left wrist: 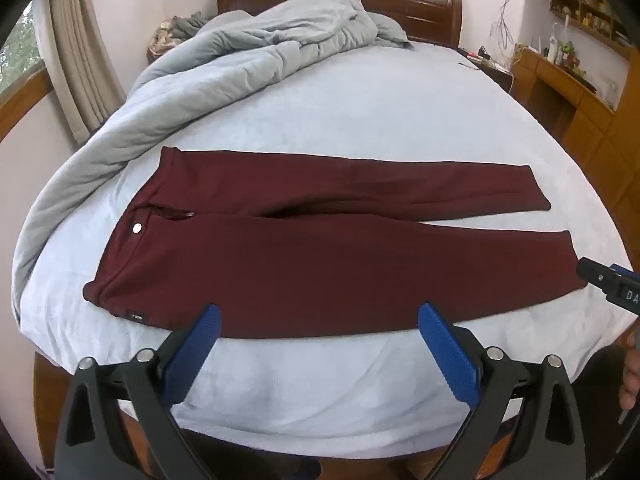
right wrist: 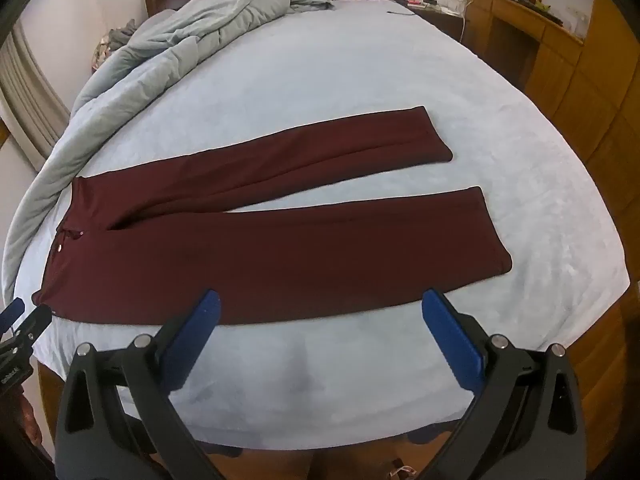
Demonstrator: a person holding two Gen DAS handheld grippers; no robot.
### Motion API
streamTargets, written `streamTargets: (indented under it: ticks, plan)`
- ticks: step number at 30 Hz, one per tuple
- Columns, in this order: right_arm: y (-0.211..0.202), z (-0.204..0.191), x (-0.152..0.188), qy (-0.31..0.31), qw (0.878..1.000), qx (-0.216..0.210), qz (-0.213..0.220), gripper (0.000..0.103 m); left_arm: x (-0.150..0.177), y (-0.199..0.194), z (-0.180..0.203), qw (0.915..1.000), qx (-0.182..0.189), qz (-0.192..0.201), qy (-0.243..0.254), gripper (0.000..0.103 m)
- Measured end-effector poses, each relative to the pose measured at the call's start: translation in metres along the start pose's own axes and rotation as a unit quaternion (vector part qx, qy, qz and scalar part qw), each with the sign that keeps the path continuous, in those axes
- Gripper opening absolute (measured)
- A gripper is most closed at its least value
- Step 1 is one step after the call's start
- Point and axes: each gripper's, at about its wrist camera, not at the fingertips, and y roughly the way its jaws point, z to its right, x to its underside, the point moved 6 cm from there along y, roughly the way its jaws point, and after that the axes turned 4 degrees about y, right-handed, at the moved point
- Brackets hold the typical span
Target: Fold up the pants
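Both grippers hover over the near edge of the bed, neither touching cloth. Left gripper (left wrist: 318, 322) has its blue-padded fingers (left wrist: 444, 350) spread wide with nothing between them, pointing forward and slightly down at the hip end of the pants (left wrist: 320, 248). Right gripper (right wrist: 320, 318) is likewise spread wide and empty, aimed at the near leg toward the cuffs.

Just ahead of both tools the maroon pants lie flat and unfolded across the light blue sheet (right wrist: 360, 80): waistband off to the left, the two legs running right and parting toward the hems, a silver button (left wrist: 137, 227) and an open zipper at the fly.

Beyond the pants and to the left, a rumpled grey comforter (left wrist: 240, 56) is heaped against the dark wooden headboard (left wrist: 424, 0). Farther right stands a wooden desk (left wrist: 560, 80) cluttered with small items; far left hang beige curtains (left wrist: 80, 60) beside a window.
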Motion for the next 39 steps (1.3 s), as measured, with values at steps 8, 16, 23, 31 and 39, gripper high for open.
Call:
streamTargets:
  ticks: [8,16,23,31,39]
  plan:
    - [0.0073,0.0033,-0.0008,0.012,1.0,0.002,0.0,0.1,-0.0009,-0.0035,-0.0014,0.9999,0.008,0.009,-0.011,0.099]
    - [0.0083,0.0041,-0.0027,0.007,1.0,-0.003,0.012,0.1,-0.0072,-0.0032,-0.0001,0.9999,0.009,0.002,-0.01,0.099]
    - [0.008,0.003,-0.0036,0.005,1.0,0.003,0.015,0.1,-0.0074,0.0007,-0.0017,1.0,0.007,0.002,-0.006,0.099]
    - [0.0088,0.0029,-0.004,0.003,1.0,0.004,0.015,0.1,-0.0071,0.0013,-0.0013,1.0,0.005,0.002,-0.001,0.099]
    - [0.0081,0.0028,-0.0038,0.004,1.0,0.005,0.015,0.1,-0.0079,0.0006,-0.0003,1.0,0.005,0.003,-0.002,0.099]
